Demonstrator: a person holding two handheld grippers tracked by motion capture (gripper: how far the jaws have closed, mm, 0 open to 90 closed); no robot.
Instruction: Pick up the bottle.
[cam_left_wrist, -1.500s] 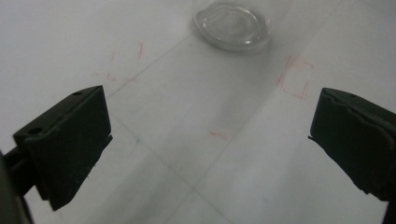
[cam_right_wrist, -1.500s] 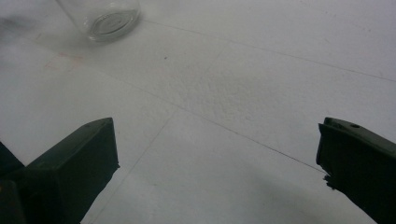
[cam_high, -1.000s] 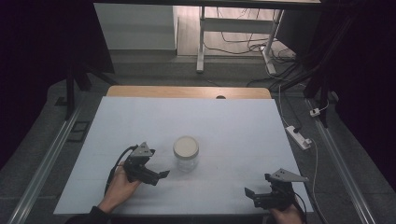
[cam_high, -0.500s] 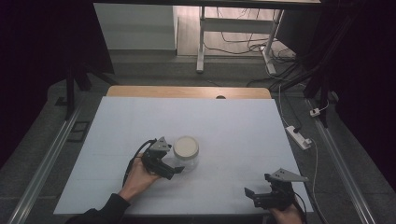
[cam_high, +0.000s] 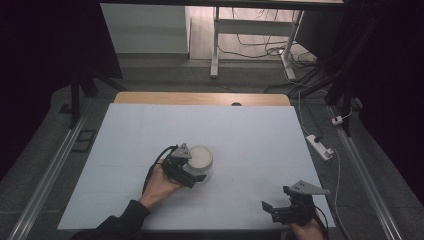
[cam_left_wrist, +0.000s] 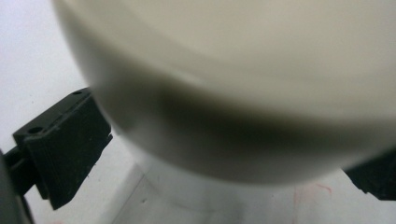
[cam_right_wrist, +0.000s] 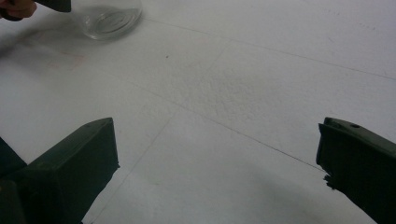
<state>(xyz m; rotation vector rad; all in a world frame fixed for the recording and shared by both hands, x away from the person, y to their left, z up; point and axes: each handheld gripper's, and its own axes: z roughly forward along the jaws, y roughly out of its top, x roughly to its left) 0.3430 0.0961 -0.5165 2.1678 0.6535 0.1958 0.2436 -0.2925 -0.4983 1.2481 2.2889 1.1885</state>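
cream screw lid (cam_left_wrist: 243, 70): blurred, cut off at top
clear glass jar (cam_right_wrist: 109, 18): upper part cut off

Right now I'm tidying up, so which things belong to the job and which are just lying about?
In the job: jar with cream lid, left hand-held gripper around it, jaws open.

Lying about: power strip and cables on the floor.

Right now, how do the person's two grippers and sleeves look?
Both the left gripper and the right gripper are black, blocky tools with two flat jaws and a grey three-cornered plate on top. A black cable loops from the left one. The left forearm wears a dark sleeve.
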